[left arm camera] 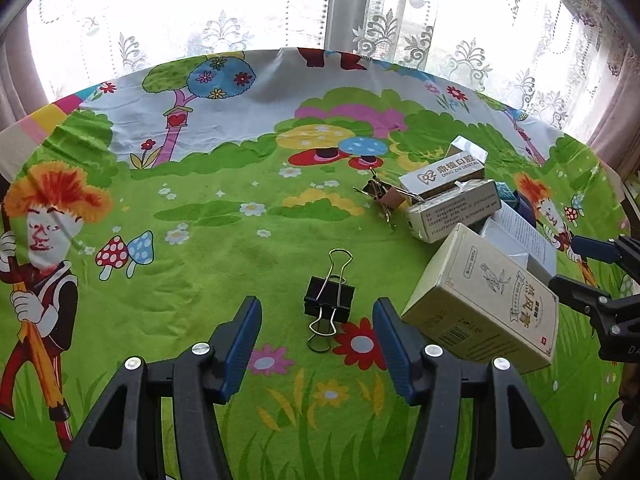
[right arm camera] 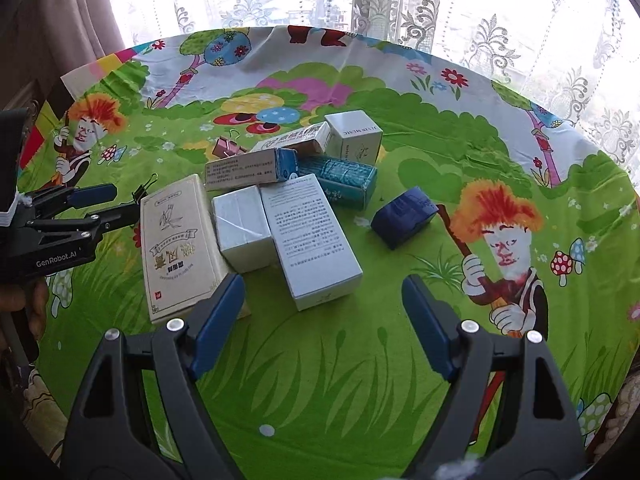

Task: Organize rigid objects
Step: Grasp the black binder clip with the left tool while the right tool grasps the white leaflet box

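A black binder clip (left arm camera: pixel 328 304) lies flat on the cartoon cloth, just ahead of and between the tips of my left gripper (left arm camera: pixel 316 304), which is open and does not touch it. To its right lies a big beige box (left arm camera: pixel 484 300) (right arm camera: pixel 180 244). My right gripper (right arm camera: pixel 322 284) is open above the cloth, its tips just short of a white printed box (right arm camera: pixel 312 240). A silver box (right arm camera: pixel 242 228), a teal box (right arm camera: pixel 340 176), a dark blue box (right arm camera: pixel 404 216) and several more boxes are clustered beyond it. My left gripper (right arm camera: pixel 124 200) shows at the left edge of the right wrist view.
Rose-gold binder clips (left arm camera: pixel 384 196) (right arm camera: pixel 226 146) lie by a white dental box (left arm camera: pixel 444 176). My right gripper (left arm camera: pixel 568 264) comes in from the right edge. The round table's far edge (left arm camera: pixel 280 52) meets lace curtains (left arm camera: pixel 360 8). A green stretch of cloth (left arm camera: pixel 220 240) lies left of the clip.
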A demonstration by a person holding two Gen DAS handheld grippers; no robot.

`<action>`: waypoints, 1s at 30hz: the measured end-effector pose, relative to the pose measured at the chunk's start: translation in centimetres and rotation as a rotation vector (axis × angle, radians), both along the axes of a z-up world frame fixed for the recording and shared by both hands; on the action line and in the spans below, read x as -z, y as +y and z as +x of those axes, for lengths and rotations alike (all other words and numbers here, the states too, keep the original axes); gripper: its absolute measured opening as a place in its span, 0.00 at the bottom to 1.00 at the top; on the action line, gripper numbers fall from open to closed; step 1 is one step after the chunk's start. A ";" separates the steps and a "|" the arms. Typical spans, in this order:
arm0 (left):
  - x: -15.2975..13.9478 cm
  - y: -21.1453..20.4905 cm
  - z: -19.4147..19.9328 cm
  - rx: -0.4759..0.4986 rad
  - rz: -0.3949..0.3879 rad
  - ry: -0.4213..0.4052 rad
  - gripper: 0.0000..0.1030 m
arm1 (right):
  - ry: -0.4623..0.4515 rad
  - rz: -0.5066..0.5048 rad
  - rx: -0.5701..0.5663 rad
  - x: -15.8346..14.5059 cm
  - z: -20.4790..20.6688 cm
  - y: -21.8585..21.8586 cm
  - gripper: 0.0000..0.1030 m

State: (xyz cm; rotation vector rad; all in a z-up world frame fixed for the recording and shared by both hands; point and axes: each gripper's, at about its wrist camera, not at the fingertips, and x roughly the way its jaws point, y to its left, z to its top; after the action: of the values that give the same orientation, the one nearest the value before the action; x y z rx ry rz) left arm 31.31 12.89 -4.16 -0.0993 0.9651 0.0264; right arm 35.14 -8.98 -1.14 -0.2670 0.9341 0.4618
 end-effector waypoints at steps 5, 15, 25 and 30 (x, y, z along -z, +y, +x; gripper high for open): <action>0.5 -0.6 1.4 0.032 0.011 0.010 0.57 | 0.013 -0.006 -0.020 0.9 1.3 0.7 0.81; 1.2 -1.2 1.9 0.045 0.011 0.019 0.28 | 0.071 -0.003 -0.053 2.7 2.2 1.5 0.48; 0.0 -0.1 -1.9 -0.040 -0.017 0.020 0.28 | 0.067 0.026 0.013 1.2 -0.3 -0.5 0.46; -1.3 0.7 -5.4 -0.096 -0.043 0.006 0.28 | 0.064 0.043 0.056 0.2 -2.7 -1.6 0.46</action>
State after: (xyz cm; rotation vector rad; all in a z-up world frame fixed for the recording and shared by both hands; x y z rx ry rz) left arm 25.95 13.61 -2.90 -0.1852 0.9664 0.0945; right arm 32.40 -10.53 -1.32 -0.1876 0.9906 0.4406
